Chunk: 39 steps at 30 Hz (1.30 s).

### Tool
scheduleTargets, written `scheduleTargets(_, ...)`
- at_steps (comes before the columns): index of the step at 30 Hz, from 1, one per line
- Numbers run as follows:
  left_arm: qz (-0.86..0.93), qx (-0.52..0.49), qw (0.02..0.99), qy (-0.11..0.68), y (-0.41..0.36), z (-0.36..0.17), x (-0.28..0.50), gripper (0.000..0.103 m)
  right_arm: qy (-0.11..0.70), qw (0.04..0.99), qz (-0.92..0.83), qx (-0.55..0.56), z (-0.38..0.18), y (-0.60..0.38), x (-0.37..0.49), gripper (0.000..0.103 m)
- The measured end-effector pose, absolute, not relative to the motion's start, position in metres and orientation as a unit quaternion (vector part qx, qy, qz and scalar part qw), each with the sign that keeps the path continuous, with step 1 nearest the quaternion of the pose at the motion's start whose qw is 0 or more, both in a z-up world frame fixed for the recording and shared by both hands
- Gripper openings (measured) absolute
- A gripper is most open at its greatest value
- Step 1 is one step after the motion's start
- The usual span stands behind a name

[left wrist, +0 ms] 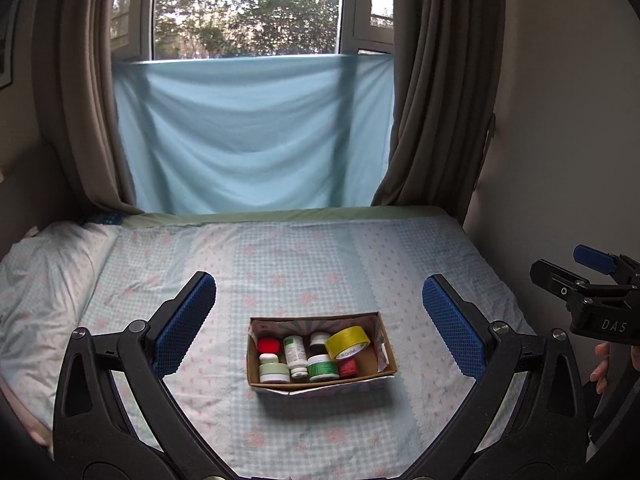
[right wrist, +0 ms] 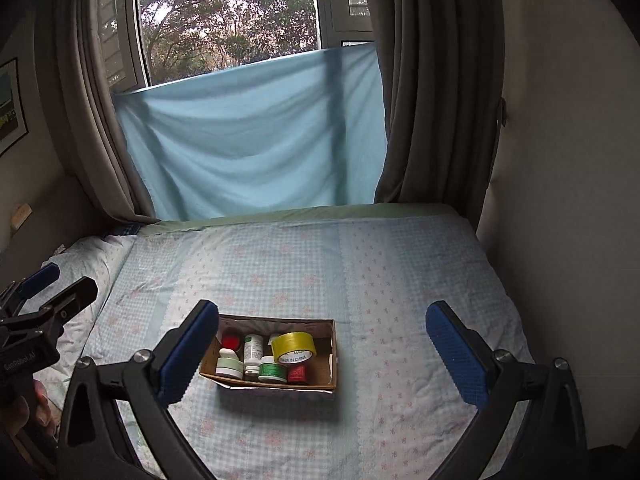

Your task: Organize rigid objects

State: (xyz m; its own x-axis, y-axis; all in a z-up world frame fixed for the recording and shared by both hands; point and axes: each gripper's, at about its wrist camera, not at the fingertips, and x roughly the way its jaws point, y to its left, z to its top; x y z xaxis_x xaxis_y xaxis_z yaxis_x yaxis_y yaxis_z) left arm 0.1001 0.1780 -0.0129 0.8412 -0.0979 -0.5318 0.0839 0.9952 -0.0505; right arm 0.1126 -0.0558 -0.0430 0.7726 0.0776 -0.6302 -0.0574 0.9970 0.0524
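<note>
An open cardboard box (left wrist: 385, 364) (right wrist: 332, 364) sits on the bed, in front of both grippers. It holds a yellow tape roll (left wrist: 347, 342) (right wrist: 294, 349), a white pill bottle (left wrist: 296, 356) (right wrist: 253, 354), a red-capped jar (left wrist: 268, 345) (right wrist: 231, 342), green-labelled white jars (left wrist: 322, 367) (right wrist: 273, 372), a small red item (left wrist: 348, 368) (right wrist: 298, 374) and a dark jar (left wrist: 319, 340). My left gripper (left wrist: 318, 296) is open and empty, above and short of the box. My right gripper (right wrist: 322, 322) is open and empty too; it also shows at the left wrist view's right edge (left wrist: 592, 276).
The bed (left wrist: 320, 248) has a light blue checked sheet. A pillow (left wrist: 44, 280) lies at the left. A blue cloth (left wrist: 252, 132) and brown curtains (left wrist: 436, 80) hang at the window behind. A wall (right wrist: 560, 160) runs along the bed's right side.
</note>
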Motion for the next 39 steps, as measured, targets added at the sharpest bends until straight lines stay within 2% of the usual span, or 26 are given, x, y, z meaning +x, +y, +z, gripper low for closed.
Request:
scheduleTargets(18, -0.021, -0.002, 0.972, 0.235, 0.114, -0.017, 0.056, 0.103, 0.278, 0.960, 0.032, 0.002, -0.030, -0.108, 0.072, 0.103)
scheduleTargets(39, 0.001, 0.011, 0.975, 0.224, 0.101, -0.015, 0.051, 0.103, 0.278, 0.960, 0.047, 0.005, -0.032, -0.116, 0.074, 0.103)
